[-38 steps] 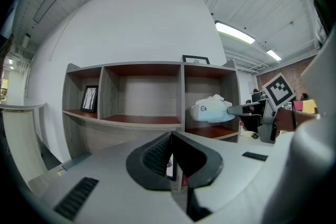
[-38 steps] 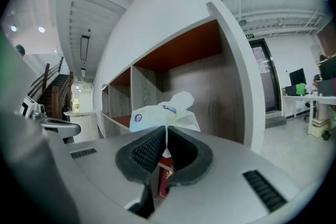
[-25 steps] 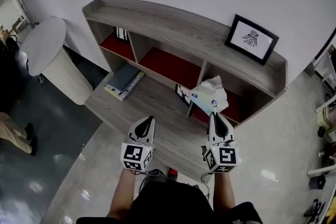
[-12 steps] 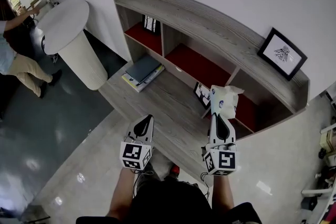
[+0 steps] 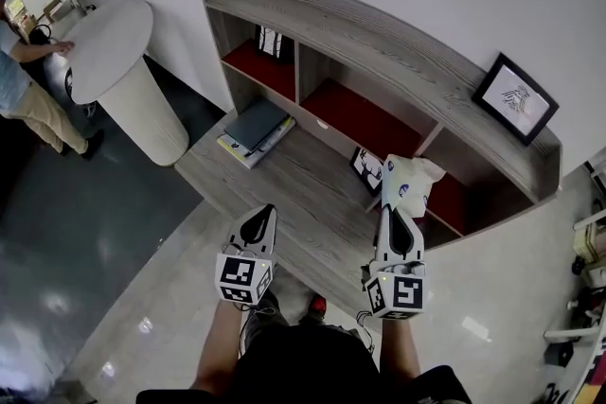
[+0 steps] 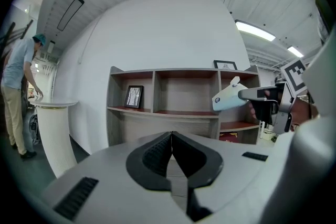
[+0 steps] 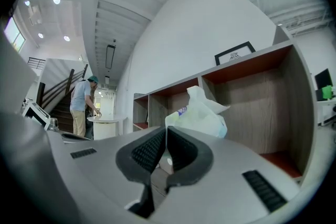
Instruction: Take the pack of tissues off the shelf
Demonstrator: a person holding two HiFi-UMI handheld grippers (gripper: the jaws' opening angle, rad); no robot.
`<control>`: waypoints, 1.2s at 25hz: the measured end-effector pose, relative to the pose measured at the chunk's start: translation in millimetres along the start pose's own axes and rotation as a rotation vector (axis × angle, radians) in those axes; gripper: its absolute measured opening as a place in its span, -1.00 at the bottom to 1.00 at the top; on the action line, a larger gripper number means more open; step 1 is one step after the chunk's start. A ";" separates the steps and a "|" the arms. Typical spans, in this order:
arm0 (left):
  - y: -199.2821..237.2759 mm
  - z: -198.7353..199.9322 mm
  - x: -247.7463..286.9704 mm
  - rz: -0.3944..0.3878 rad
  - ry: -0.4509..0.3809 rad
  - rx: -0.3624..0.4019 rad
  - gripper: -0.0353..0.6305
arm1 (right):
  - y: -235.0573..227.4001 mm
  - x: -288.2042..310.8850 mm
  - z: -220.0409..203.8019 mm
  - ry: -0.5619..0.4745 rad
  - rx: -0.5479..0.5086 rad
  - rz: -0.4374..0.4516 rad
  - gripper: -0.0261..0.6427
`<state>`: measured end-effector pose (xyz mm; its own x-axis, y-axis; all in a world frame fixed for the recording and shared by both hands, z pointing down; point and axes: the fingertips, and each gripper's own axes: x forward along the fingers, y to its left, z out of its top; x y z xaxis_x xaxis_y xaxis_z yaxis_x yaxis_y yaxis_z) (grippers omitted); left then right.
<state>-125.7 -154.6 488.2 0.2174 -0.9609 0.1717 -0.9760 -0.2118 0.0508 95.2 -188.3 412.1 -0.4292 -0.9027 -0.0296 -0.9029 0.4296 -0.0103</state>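
Nearest the person, the left claw is pressed shut on nothing and held level beside its partner, probably just parked out of the way. The right claw is clamped on the near end of the soft white plastic-wrapped pack of tissues with a blue mark. It holds the pack out in the air in front of the right-hand compartment, so the pack looks clear of the shelf.

Beyond stands the grey wood-grain shelf unit with red compartment floors. Flat books are stacked on its lower ledge. To its far left are a round white pedestal table and a person.

Counted:
- two claws
- one tissue pack
- three compartments side by side
- three black framed pictures
- one book stack
- one pedestal
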 end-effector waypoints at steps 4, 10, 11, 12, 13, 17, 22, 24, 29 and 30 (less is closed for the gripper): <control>-0.9 0.9 2.8 -0.020 -0.006 0.004 -0.87 | 10.7 1.7 -1.2 0.003 -0.006 0.014 -0.82; 13.6 -0.5 -8.4 0.005 -0.005 0.000 -0.87 | 38.4 11.7 -8.1 0.015 0.001 0.075 -0.82; 18.2 -0.6 -11.5 0.015 -0.005 -0.001 -0.87 | 44.8 13.6 -8.6 0.015 0.003 0.089 -0.82; 23.1 -0.5 -14.6 0.026 -0.006 -0.003 -0.87 | 51.5 15.8 -9.0 0.014 0.004 0.105 -0.82; 28.2 -0.3 -17.8 0.038 -0.007 -0.004 -0.87 | 58.3 18.4 -9.4 0.014 0.004 0.121 -0.82; 50.1 -0.3 -31.9 0.088 -0.009 -0.013 -0.87 | 84.6 30.5 -11.9 0.019 0.001 0.180 -0.82; 78.7 -4.0 -49.3 0.153 -0.005 -0.026 -0.87 | 114.8 47.9 -17.1 0.029 -0.001 0.245 -0.82; 90.7 -6.5 -56.0 0.179 -0.001 -0.033 -0.87 | 127.8 56.3 -21.4 0.036 -0.001 0.272 -0.82; 118.6 -17.4 -69.7 0.234 0.020 -0.050 -0.87 | 159.9 78.3 -39.9 0.065 0.003 0.335 -0.82; 123.5 -19.5 -71.6 0.243 0.025 -0.054 -0.87 | 166.1 82.3 -43.8 0.072 0.005 0.347 -0.82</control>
<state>-261.5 -108.5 501.3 -0.0228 -0.9775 0.2098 -0.9977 0.0356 0.0573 -91.1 -192.3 451.8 -0.7109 -0.7022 0.0380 -0.7031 0.7109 -0.0169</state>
